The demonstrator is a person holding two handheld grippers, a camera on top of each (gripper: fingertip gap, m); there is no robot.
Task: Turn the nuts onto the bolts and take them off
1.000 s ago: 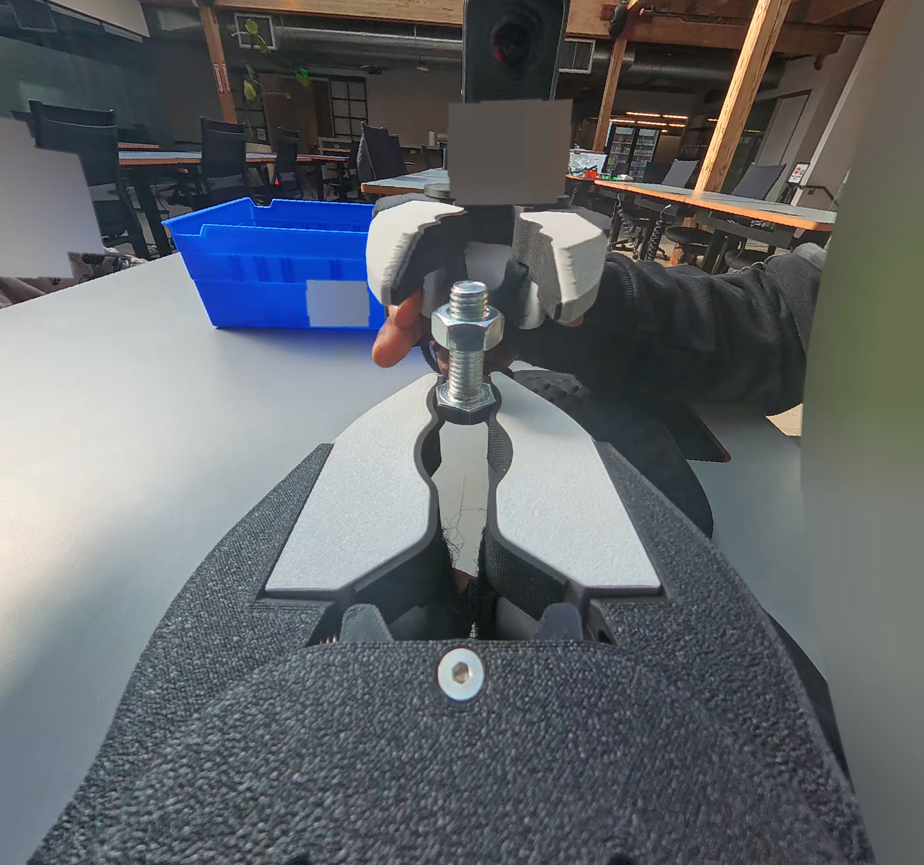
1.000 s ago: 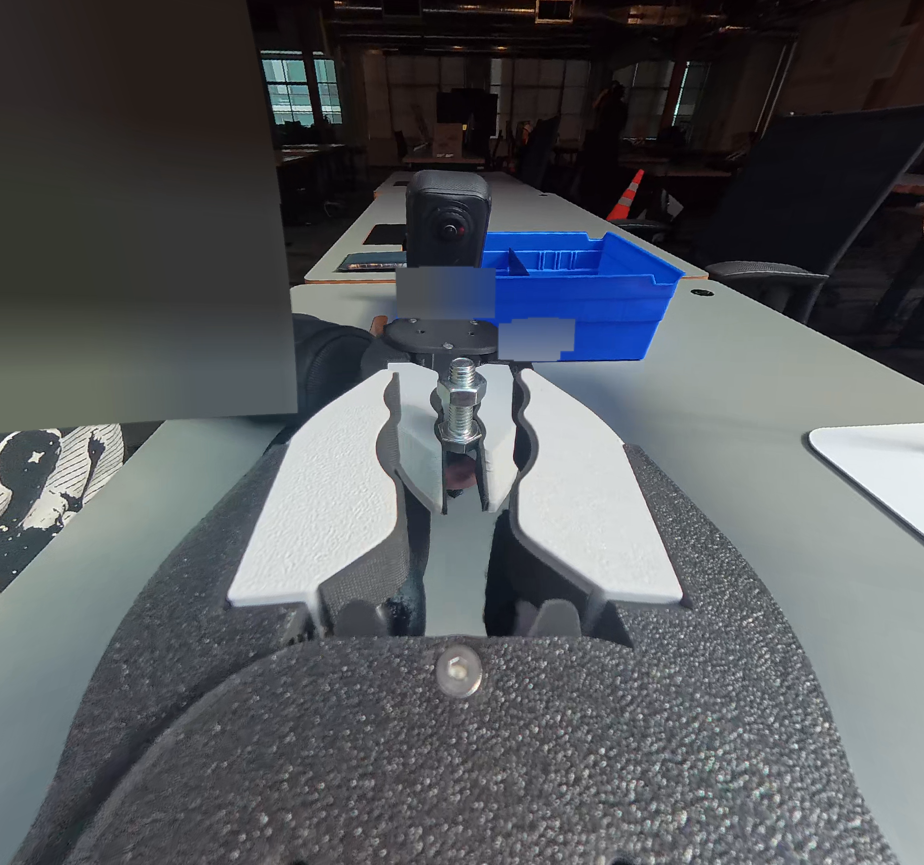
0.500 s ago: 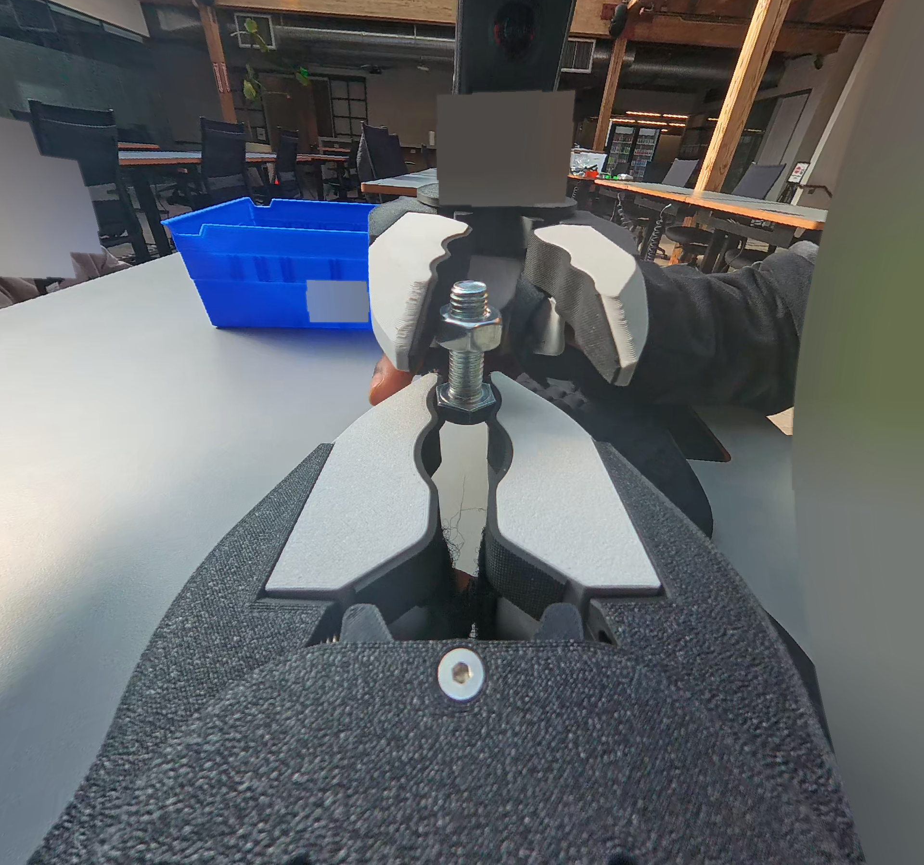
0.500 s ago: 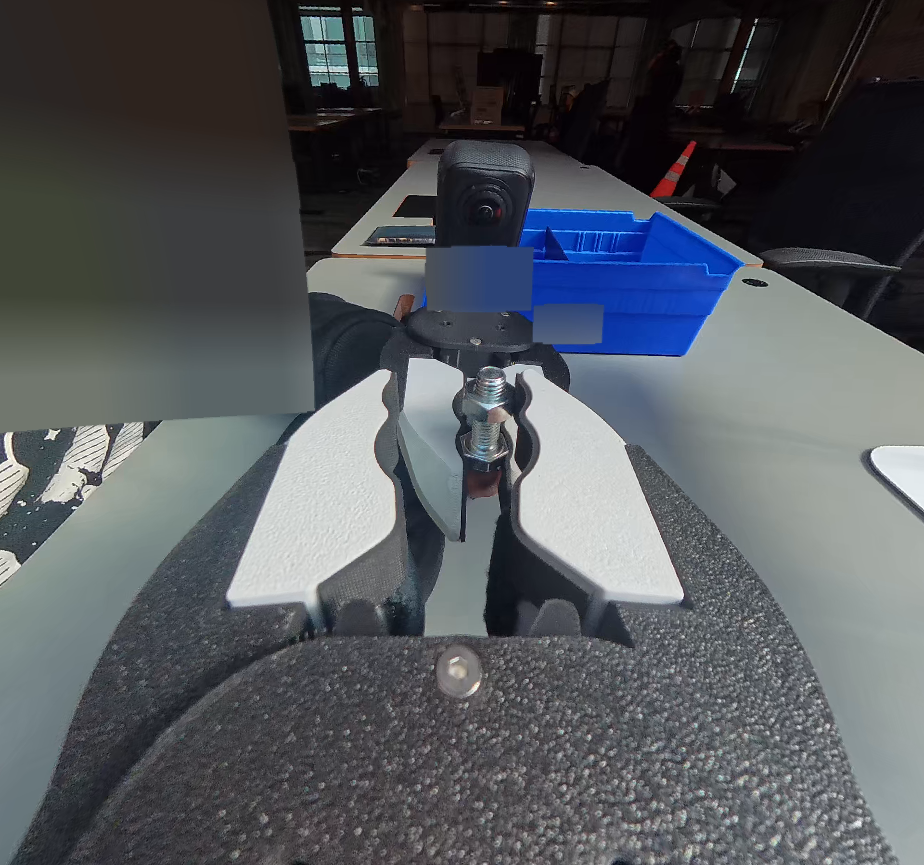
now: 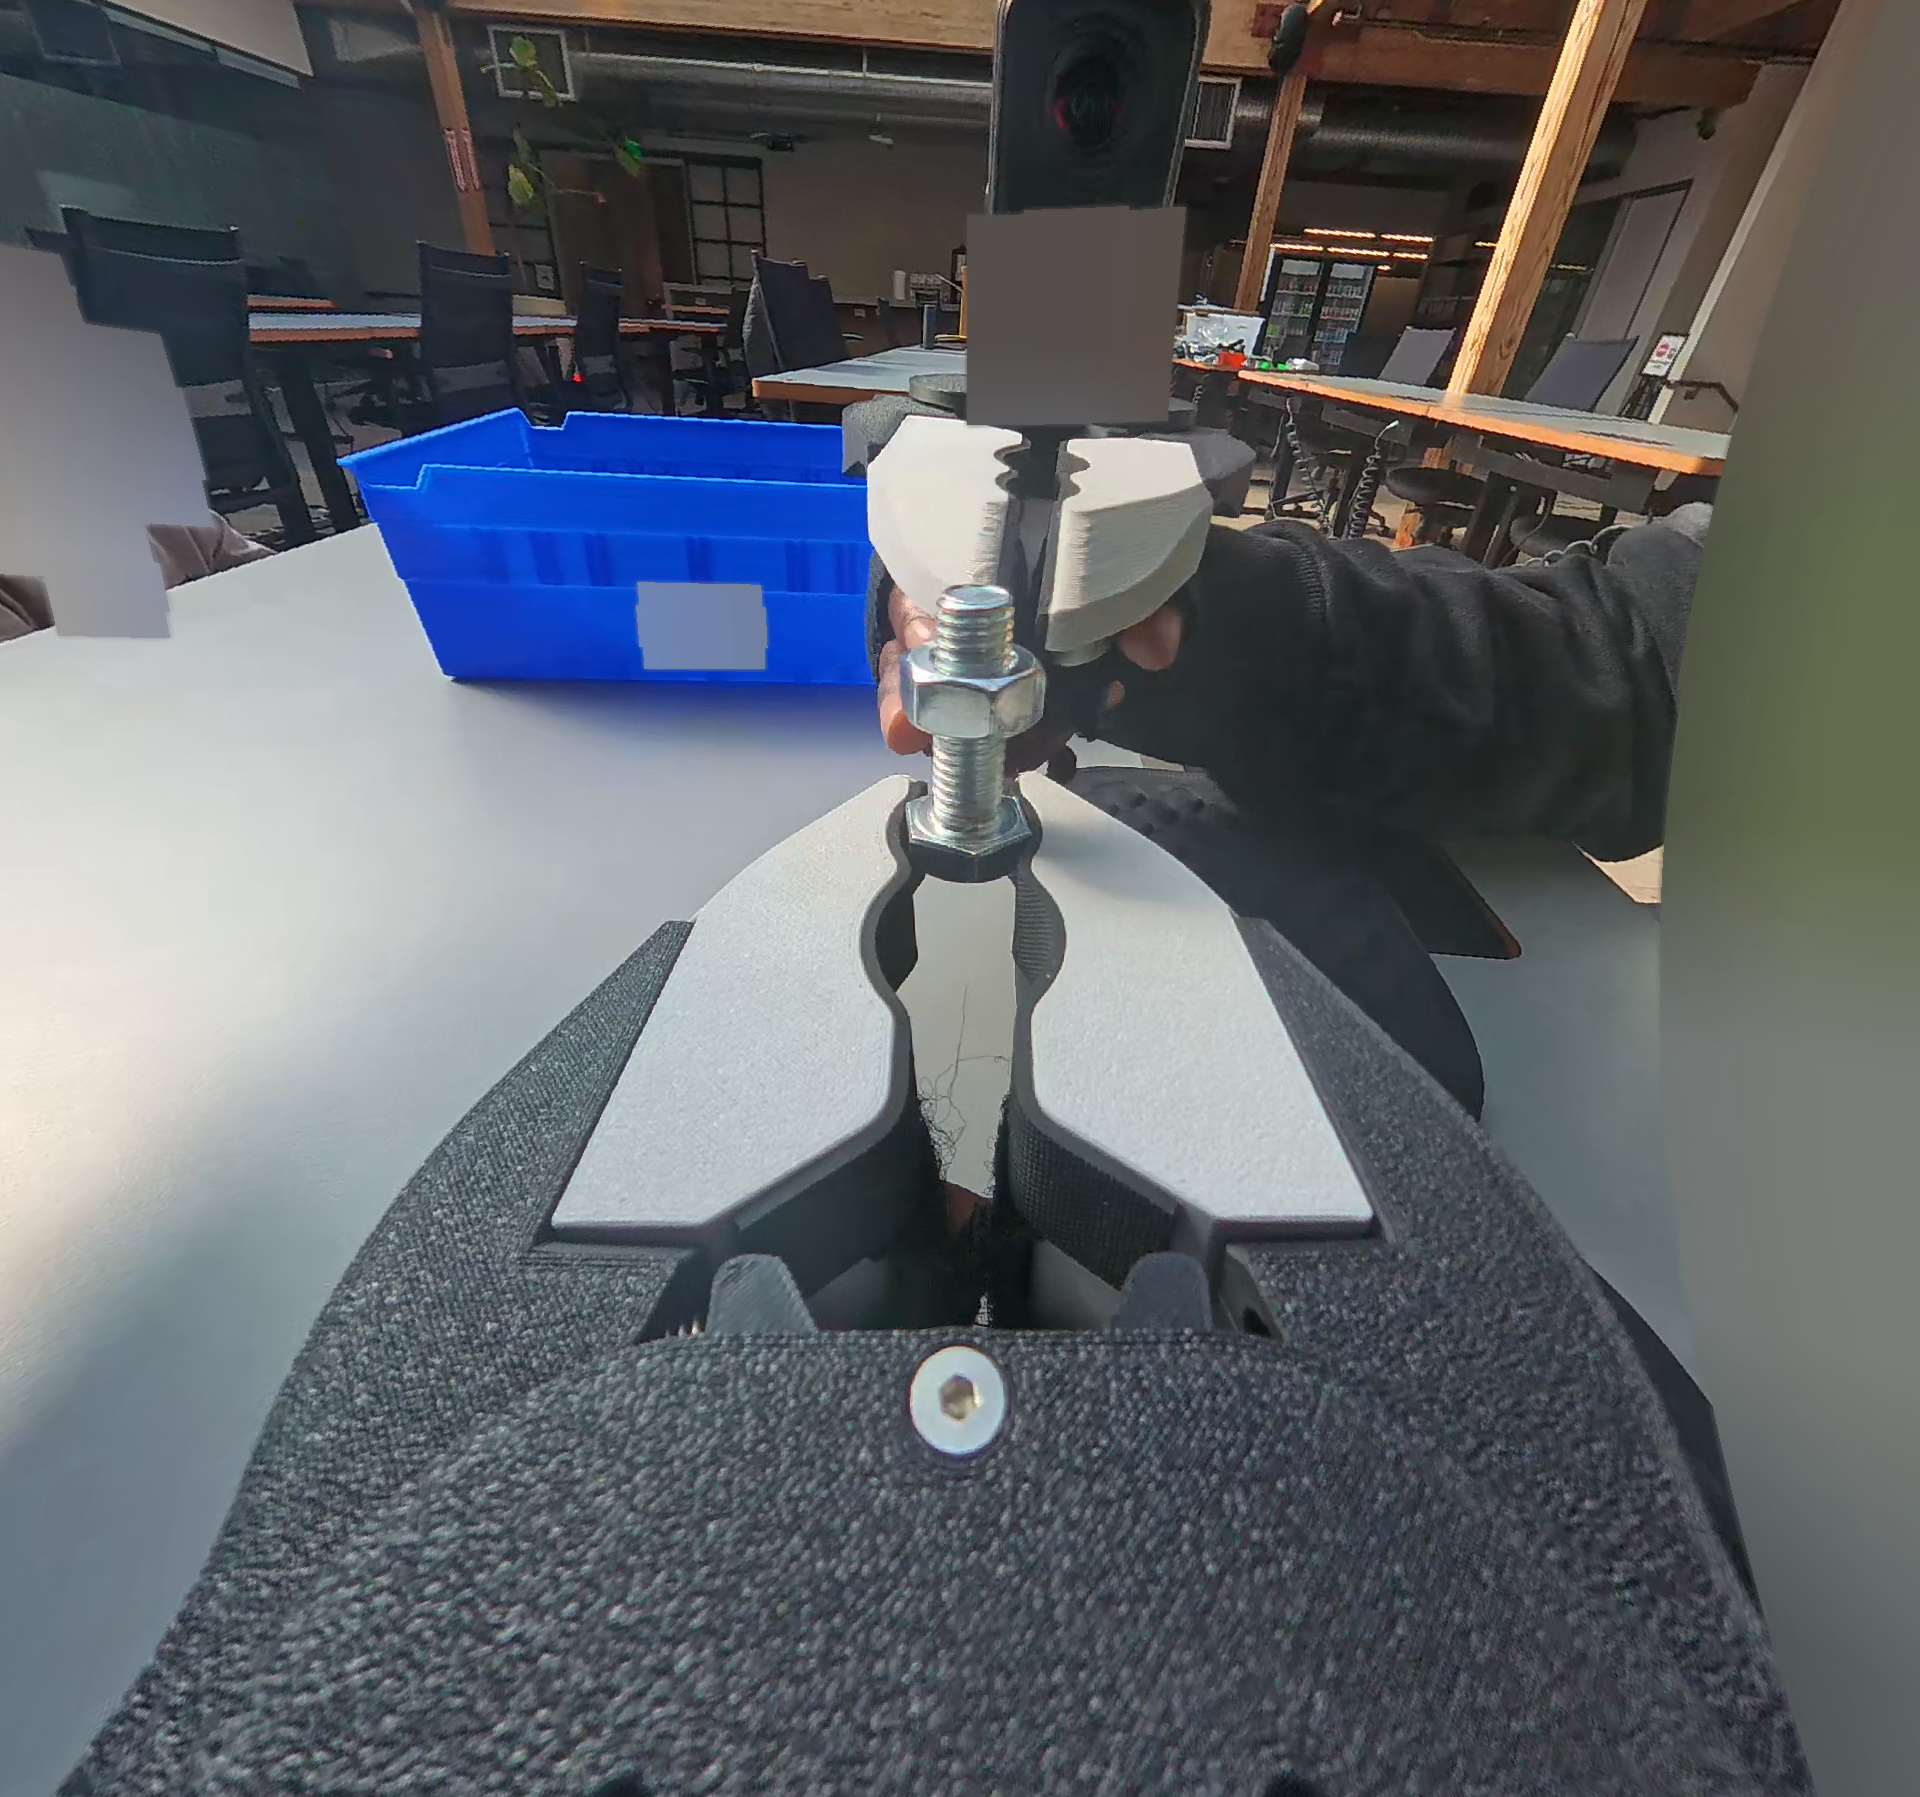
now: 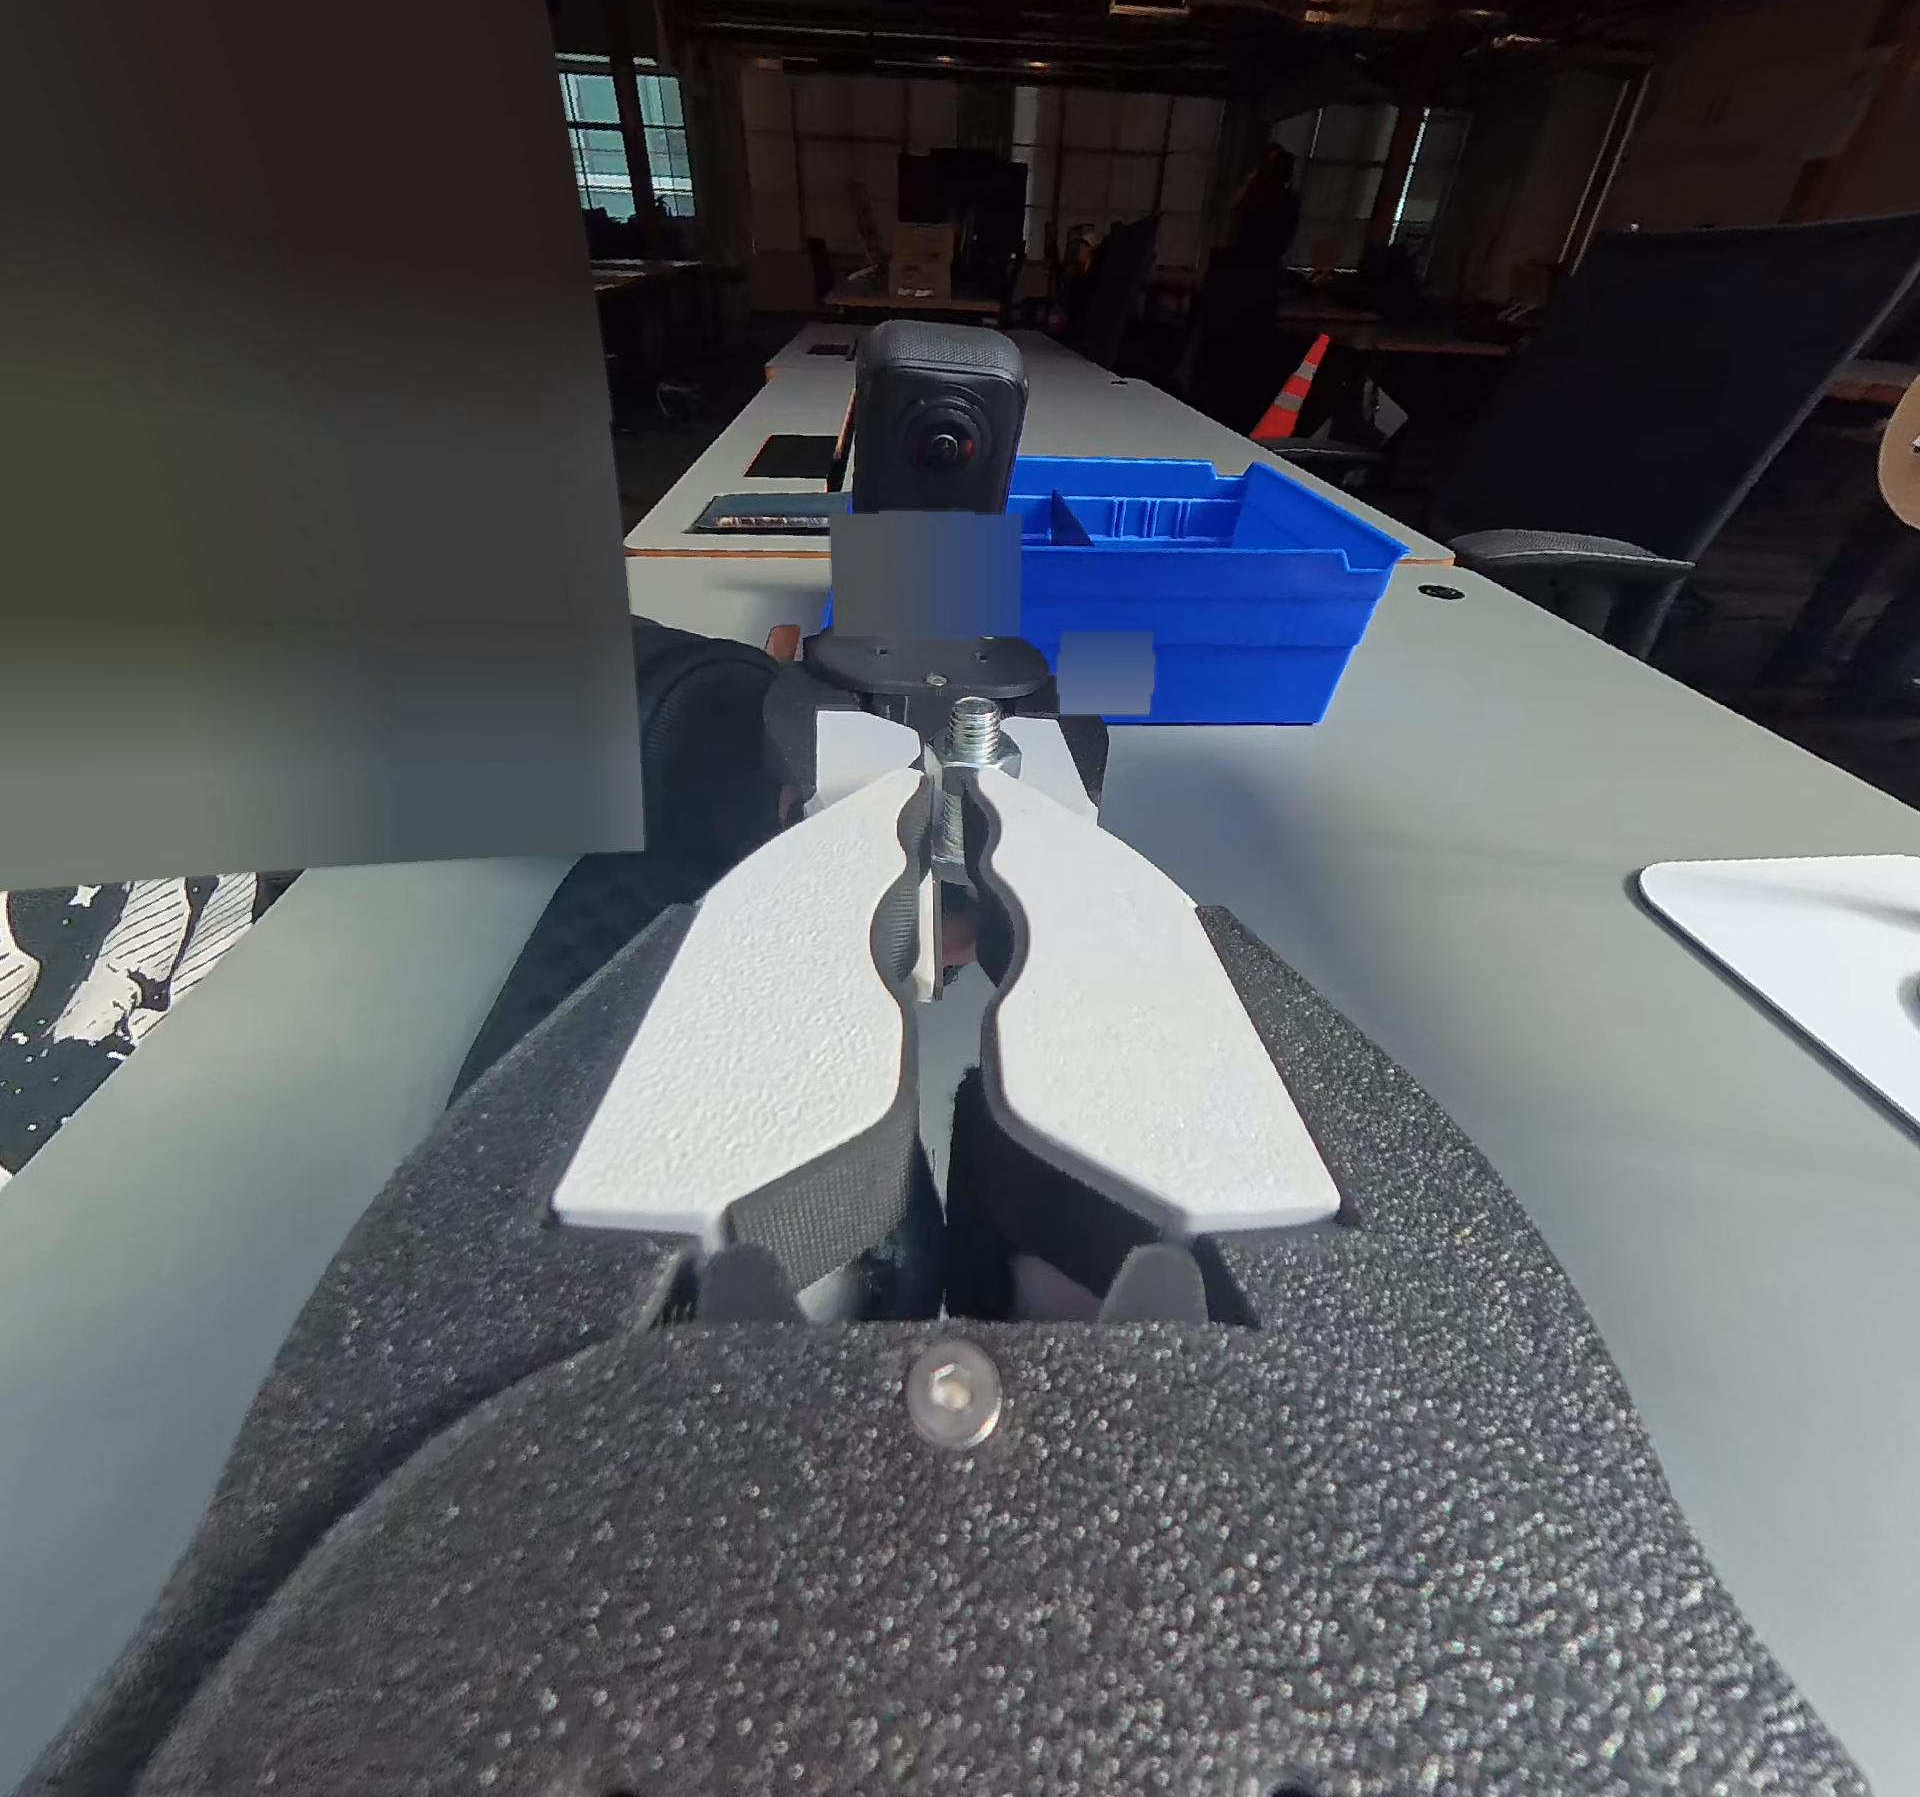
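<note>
The left gripper is clamping the bolt head, shank pointing up at twelve o'clock — the right gripper, closed empty, is sitting just behind the nut.

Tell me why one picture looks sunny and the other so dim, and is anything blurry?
Left wrist view: daylight falls on the grey table, and the bolt and nut are sharp and glinting. Right wrist view: it faces a dark hall, so the background is murky; the bolt is softer. Both views bend straight lines at the edges, and flat blurred patches were added afterwards.
</note>
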